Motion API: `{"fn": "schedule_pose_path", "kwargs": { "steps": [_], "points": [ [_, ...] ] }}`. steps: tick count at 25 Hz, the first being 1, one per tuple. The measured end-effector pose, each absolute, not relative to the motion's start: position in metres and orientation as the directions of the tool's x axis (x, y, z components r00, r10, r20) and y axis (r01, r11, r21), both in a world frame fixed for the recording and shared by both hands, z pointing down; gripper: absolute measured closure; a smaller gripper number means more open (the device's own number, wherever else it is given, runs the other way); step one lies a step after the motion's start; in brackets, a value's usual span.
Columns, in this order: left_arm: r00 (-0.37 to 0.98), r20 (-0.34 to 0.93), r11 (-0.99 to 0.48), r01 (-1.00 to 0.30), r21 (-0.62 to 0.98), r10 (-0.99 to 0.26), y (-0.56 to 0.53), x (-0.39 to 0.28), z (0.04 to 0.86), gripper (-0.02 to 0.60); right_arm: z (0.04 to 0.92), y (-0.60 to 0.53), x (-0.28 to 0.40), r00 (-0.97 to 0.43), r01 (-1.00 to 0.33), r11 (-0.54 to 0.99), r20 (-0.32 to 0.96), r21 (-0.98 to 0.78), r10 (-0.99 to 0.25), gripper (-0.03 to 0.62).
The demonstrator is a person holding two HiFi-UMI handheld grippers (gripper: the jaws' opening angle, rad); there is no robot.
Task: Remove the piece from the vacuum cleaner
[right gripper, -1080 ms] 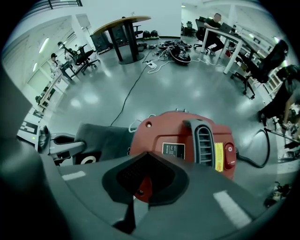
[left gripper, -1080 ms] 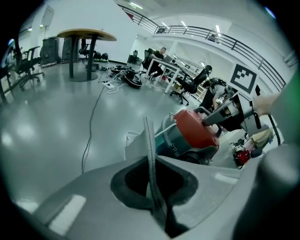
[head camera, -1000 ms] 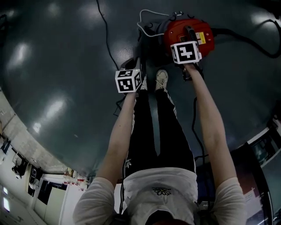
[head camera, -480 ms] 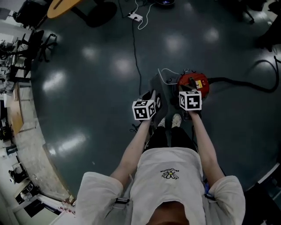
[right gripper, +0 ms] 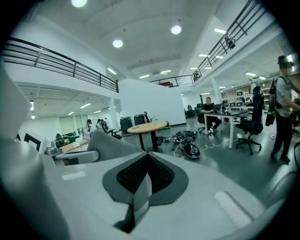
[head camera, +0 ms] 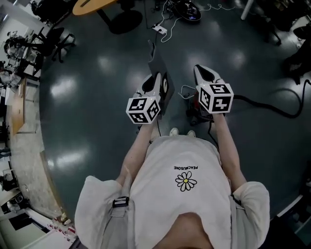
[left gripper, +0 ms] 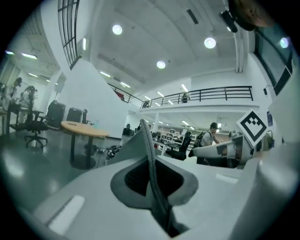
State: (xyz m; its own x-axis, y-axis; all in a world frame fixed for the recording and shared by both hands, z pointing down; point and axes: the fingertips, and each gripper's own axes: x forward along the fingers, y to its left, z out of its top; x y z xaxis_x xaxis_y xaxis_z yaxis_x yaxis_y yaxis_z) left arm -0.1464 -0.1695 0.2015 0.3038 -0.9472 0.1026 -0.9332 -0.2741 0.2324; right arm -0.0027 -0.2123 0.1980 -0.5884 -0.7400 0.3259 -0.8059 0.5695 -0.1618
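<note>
My left gripper (head camera: 154, 83) is raised in front of me and shut on a thin dark grey flat piece (head camera: 159, 65). That piece stands edge-on between the jaws in the left gripper view (left gripper: 149, 154). It also shows as a grey wedge (right gripper: 107, 142) in the right gripper view. My right gripper (head camera: 203, 73) is held up beside it, shut with nothing between its fingers. The red vacuum cleaner (head camera: 193, 111) sits on the floor by my feet, mostly hidden under the right gripper. Its black hose (head camera: 272, 109) runs off to the right.
A round wooden table (head camera: 95, 5) on a black foot stands ahead on the dark floor, with a heap of cables (head camera: 182, 8) beside it. Office chairs (head camera: 53, 41) stand at the left. People stand and sit at desks (right gripper: 220, 115) across the hall.
Both grippers have risen from the vacuum cleaner to chest height, and the left one carries the grey piece. The head view has lifted, showing more floor and the table.
</note>
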Motion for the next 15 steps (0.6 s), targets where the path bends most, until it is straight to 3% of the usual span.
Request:
{"fn": "schedule_pose_path", "kwargs": {
  "steps": [7,15],
  "points": [
    [0.249,-0.036,-0.251,-0.955,0.157,-0.968,-0.162,-0.157,0.136,0.567,0.160,-0.195,-0.027,-0.644,-0.762,0.637,0.224,-0.113,-0.731,0.574],
    [0.242,-0.045,-0.246,-0.956,0.159,-0.969,-0.158,-0.157,0.126,0.567,0.155,-0.183,-0.030,-0.646,-0.759,0.646,0.213,-0.081,-0.733,0.574]
  ]
}}
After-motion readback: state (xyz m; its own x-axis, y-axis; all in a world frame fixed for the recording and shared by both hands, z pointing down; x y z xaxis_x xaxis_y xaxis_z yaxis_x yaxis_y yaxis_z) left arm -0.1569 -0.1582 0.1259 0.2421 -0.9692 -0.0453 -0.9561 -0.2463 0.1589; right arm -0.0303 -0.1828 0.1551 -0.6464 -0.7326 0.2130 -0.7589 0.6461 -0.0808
